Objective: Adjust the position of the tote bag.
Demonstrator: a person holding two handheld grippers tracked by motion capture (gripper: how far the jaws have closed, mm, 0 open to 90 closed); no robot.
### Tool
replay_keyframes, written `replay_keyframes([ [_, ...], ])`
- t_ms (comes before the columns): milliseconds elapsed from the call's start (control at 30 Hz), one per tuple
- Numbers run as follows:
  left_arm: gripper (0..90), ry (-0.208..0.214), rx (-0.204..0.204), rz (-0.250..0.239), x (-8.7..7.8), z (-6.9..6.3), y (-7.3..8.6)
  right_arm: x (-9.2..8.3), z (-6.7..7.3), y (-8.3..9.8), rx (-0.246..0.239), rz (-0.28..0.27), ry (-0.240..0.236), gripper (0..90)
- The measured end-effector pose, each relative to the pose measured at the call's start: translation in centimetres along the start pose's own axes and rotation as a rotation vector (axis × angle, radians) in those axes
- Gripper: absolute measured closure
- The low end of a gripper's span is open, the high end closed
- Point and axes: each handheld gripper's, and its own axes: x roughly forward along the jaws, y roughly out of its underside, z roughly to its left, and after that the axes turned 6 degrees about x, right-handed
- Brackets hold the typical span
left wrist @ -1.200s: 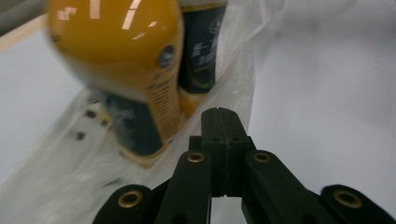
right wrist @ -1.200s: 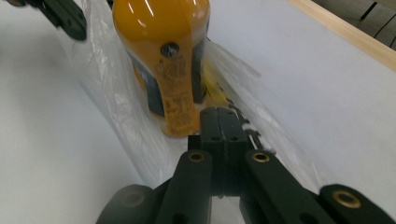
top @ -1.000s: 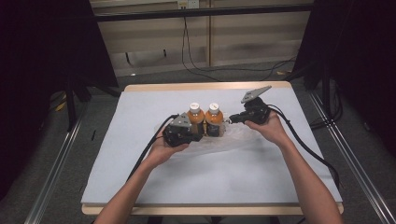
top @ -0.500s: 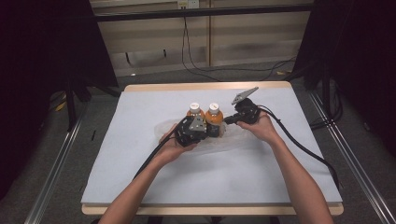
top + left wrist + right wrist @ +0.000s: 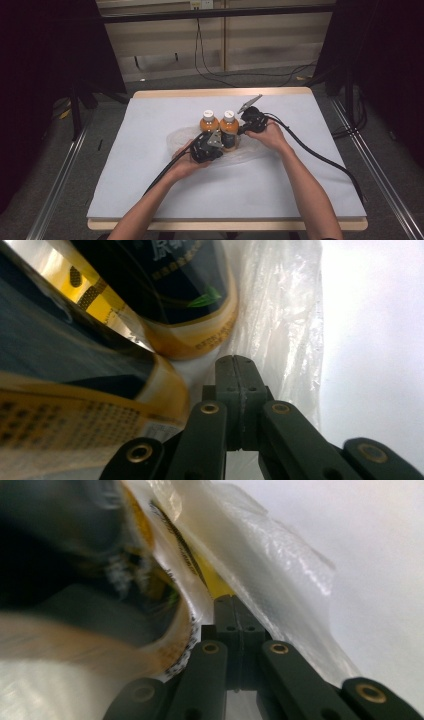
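Note:
Two orange drink bottles with white caps, one (image 5: pixel 208 122) on the left and one (image 5: pixel 228 127) on the right, stand side by side on a clear plastic bag (image 5: pixel 250 152) spread on the white table (image 5: pixel 150 175). My left gripper (image 5: pixel 224 145) sits low at the front of the bottles. In the left gripper view its jaws (image 5: pixel 239 365) are shut, tips at the bottle bases (image 5: pixel 175 290) beside the bag film (image 5: pixel 280 315). My right gripper (image 5: pixel 240 131) presses in from the right bottle's right side. Its jaws (image 5: pixel 231 602) are shut against the film (image 5: pixel 260 555); I cannot tell whether film is pinched.
Black cables (image 5: pixel 320 157) trail from both grippers across the table toward its front. Metal rails (image 5: pixel 55 180) run along both sides of the table. Wires (image 5: pixel 210 60) hang on the wall behind it.
Both hands have come inward and lower toward the bottles. The left gripper slid right to the bottles' front, and the right gripper moved left and down against the right bottle.

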Motion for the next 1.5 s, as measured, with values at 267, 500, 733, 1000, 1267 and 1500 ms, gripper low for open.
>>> replay_keyframes([
  [267,90.0,0.053,0.011,0.006,-0.5,-0.8,0.2,1.7,-0.4,-0.8,0.039,0.051,0.009,90.0],
  [500,90.0,0.086,0.007,-0.006,-0.8,-1.7,0.3,2.1,-1.0,-1.4,0.079,0.044,0.038,90.0],
  [733,90.0,0.127,0.029,0.0,-1.2,-2.5,0.3,2.4,-1.7,-2.2,0.098,0.066,0.084,90.0],
  [1000,90.0,0.165,0.063,-0.001,-1.8,-3.8,0.4,2.7,-2.4,-2.9,0.12,0.075,0.116,90.0],
  [1267,90.0,0.198,0.078,-0.037,-2.1,-5.1,0.8,3.1,-2.9,-3.3,0.135,0.068,0.13,90.0],
  [1500,90.0,0.213,0.083,-0.042,-2.3,-5.5,0.8,3.3,-2.9,-3.6,0.15,0.066,0.152,90.0],
])
